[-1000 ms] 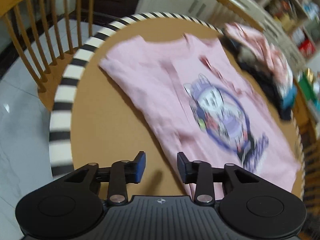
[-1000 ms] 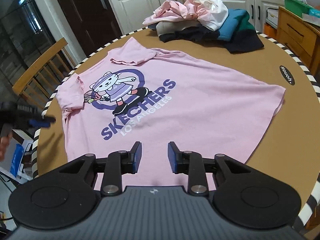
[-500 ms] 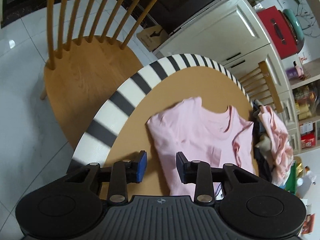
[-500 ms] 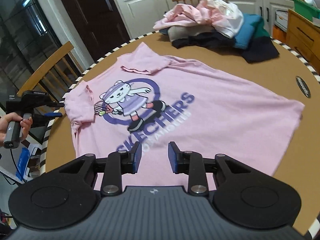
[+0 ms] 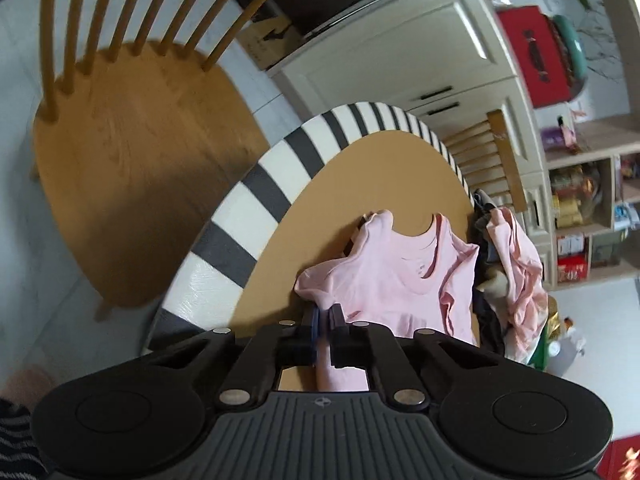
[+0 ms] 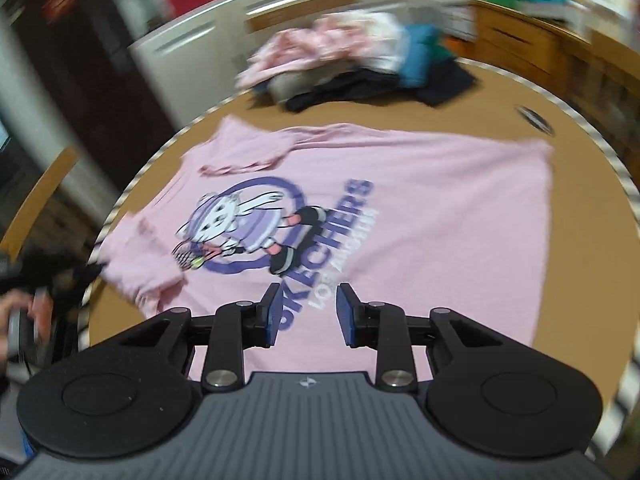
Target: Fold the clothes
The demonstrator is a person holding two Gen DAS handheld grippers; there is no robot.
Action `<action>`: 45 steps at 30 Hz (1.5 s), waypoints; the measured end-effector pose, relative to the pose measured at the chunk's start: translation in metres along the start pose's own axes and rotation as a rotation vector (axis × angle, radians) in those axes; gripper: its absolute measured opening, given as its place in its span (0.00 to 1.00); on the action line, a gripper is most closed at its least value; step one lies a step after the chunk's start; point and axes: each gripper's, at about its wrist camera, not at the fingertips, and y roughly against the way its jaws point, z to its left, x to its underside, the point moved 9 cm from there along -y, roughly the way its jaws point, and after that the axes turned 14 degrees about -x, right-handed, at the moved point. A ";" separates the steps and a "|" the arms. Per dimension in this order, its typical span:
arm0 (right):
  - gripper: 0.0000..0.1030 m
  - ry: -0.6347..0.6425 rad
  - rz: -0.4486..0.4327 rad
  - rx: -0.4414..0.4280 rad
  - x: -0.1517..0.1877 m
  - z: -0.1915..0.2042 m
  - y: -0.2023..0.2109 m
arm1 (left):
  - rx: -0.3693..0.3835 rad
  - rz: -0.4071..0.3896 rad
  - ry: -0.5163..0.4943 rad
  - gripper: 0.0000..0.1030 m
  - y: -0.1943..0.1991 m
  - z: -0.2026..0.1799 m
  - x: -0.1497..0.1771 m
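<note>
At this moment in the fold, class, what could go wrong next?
1. The left gripper pinches only a small bit of the pink T-shirt sleeve; it may slip out.
2. The right gripper is open, holding nothing, so pulling could drag the shirt toward the clothes pile.

A round brown table has a striped rim. A pink shirt lies at centre. A clothes pile sits at 12 o'clock.
</note>
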 end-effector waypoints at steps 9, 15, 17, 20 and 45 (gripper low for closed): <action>0.31 -0.438 -0.214 0.100 0.081 -0.044 0.061 | -0.032 -0.035 -0.139 0.05 0.026 -0.022 0.004; 0.31 -0.790 -0.324 0.140 0.143 -0.084 0.087 | -0.065 -0.019 -0.204 0.05 0.029 -0.027 0.006; 0.31 -0.890 -0.348 0.133 0.158 -0.088 0.089 | -0.076 -0.013 -0.226 0.05 0.030 -0.029 0.006; 0.31 -0.993 -0.368 0.131 0.177 -0.092 0.088 | -0.093 -0.005 -0.258 0.05 0.031 -0.031 0.007; 0.11 -1.100 -0.484 0.319 0.194 -0.099 0.057 | -0.128 0.052 -0.368 0.05 0.028 -0.041 0.001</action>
